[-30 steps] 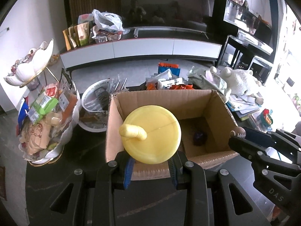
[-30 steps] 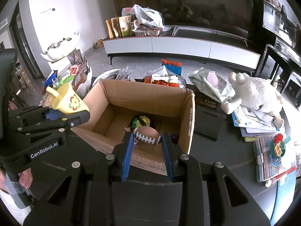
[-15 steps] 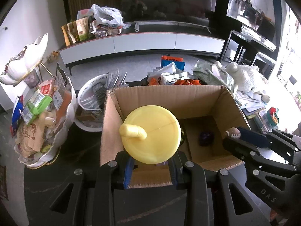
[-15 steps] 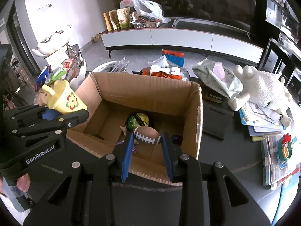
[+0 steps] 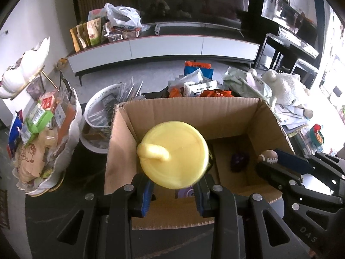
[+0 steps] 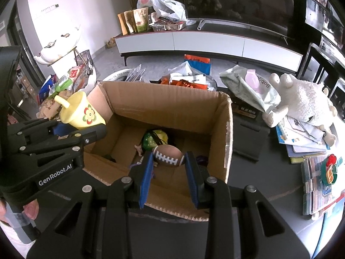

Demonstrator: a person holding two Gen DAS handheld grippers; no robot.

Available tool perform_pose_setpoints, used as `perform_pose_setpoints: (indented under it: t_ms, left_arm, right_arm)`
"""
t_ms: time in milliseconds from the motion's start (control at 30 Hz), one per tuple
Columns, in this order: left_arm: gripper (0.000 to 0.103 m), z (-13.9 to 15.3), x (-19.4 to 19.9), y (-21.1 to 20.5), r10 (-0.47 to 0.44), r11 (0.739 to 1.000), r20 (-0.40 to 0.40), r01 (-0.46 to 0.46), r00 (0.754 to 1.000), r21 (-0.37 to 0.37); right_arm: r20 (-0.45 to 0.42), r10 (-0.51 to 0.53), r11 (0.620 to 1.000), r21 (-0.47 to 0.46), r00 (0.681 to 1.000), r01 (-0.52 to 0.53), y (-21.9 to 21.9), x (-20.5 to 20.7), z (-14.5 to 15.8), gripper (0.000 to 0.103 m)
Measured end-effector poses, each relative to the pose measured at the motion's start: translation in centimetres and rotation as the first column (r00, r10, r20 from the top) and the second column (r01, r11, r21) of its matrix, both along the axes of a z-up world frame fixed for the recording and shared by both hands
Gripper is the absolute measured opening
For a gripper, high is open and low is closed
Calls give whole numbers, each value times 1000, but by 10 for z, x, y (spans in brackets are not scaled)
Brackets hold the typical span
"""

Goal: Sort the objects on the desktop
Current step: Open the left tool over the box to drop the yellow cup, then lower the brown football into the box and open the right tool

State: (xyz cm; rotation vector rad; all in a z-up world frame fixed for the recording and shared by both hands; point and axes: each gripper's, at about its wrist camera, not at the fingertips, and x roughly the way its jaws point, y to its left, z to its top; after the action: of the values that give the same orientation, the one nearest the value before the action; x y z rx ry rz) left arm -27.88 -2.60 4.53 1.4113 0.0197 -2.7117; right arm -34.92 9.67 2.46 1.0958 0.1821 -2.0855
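An open cardboard box (image 5: 189, 105) (image 6: 163, 90) stands on the dark table below both grippers. My left gripper (image 5: 173, 185) (image 6: 82, 127) hangs over the box's left wall with a yellow lidded cup (image 5: 174, 157) (image 6: 82, 112) with a spout and a flower print between its blue pads. Its jaws are opening and the cup's lid looks blurred, though the pads still touch the cup. My right gripper (image 6: 169, 164) (image 5: 278, 161) is shut on a small brown toy football (image 6: 169, 155) (image 5: 267, 156) above the box's inside. A green and yellow toy (image 6: 155, 139) and a dark purple thing (image 5: 239, 161) lie on the box floor.
A white plush animal (image 6: 301, 99), a wipes pack (image 6: 250, 86), stacked books and a plastic case (image 6: 319, 185) crowd the right. A white bucket (image 5: 97, 112) and a snack-filled stand (image 5: 43, 133) sit left of the box. A hand (image 6: 30, 209) holds the left gripper's handle.
Both grippers have come forward and lower over the box, which now looks larger. The cup's lid has turned blurred and sits slightly lower between the left pads. The football stays gripped.
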Motion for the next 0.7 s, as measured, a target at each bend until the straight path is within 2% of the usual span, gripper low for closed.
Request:
perform_pose_setpoints:
  t_ms: [33,67,133,267,400,700]
  left_arm:
    - [53,1,0,0,3,1000,-7,-3,1000,-2]
    - [56,2,1,0,5,1000,-15,-5,1000,-4]
    - [77,4,1,-1,4,1000,-25,-4,1000,-1]
    - [82,8,3,-5,23,1000,-36,-22,999,14]
    - [100,14,7,-13,42,998,-43,-41,998,38]
    - [102,21,24,-25,38,999,-70,-36,997,28]
  right_arm:
    - [2,-1,1000,-1,1000,1,1,0,0,28]
    - [3,-3,1000,-3,1000,3,1,-1,0,28]
    - [5,-4,1000,-3,1000,4,2,-2,-1,28]
    - [9,-5,1000,-3,1000,5,3,-2,-3,27]
    - [10,-3,1000,-3,1000,4,3,-2,-3,27]
    - [10,2,1000,-1,1000,-2,-2,2,-2,27]
